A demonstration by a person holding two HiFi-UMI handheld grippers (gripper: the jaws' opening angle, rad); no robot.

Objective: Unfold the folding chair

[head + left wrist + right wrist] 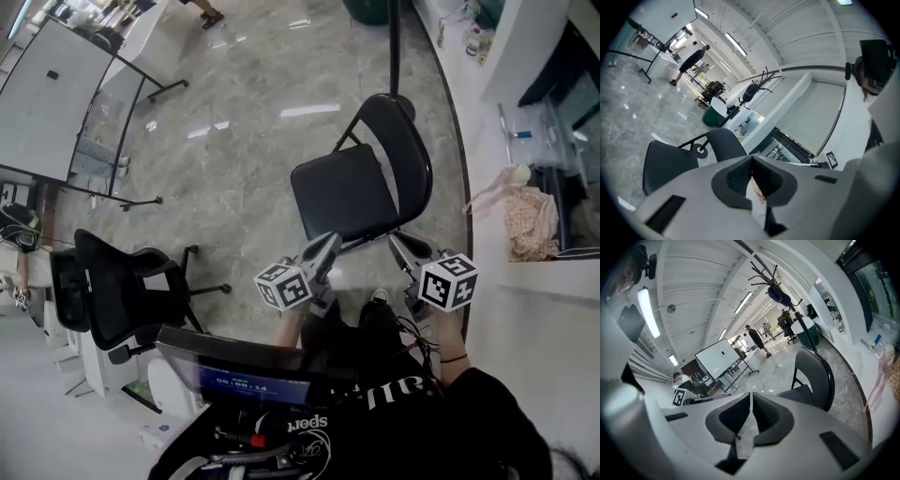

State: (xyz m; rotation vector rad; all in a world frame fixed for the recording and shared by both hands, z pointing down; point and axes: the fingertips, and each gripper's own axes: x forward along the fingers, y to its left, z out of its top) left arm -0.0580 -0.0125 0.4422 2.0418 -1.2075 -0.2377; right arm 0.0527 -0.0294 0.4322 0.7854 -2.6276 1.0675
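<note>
The black folding chair (361,183) stands opened out on the grey stone floor, seat flat and curved backrest upright, just ahead of me. Both grippers hover above its near edge without touching it. My left gripper (328,242) is over the seat's front left corner, jaws pressed together and holding nothing. My right gripper (397,244) is by the front right corner, its jaws together with only a thin slit and nothing in them. In the left gripper view the left gripper (751,161) has the chair (670,161) below left. In the right gripper view the right gripper (751,399) has the chair (813,376) to the right.
A black office chair (122,291) stands at the left. A whiteboard on a wheeled stand (47,94) is at the far left. A white counter (525,272) with a mesh bag (530,220) runs along the right. A coat stand pole (395,47) rises behind the chair. A person (691,61) stands far off.
</note>
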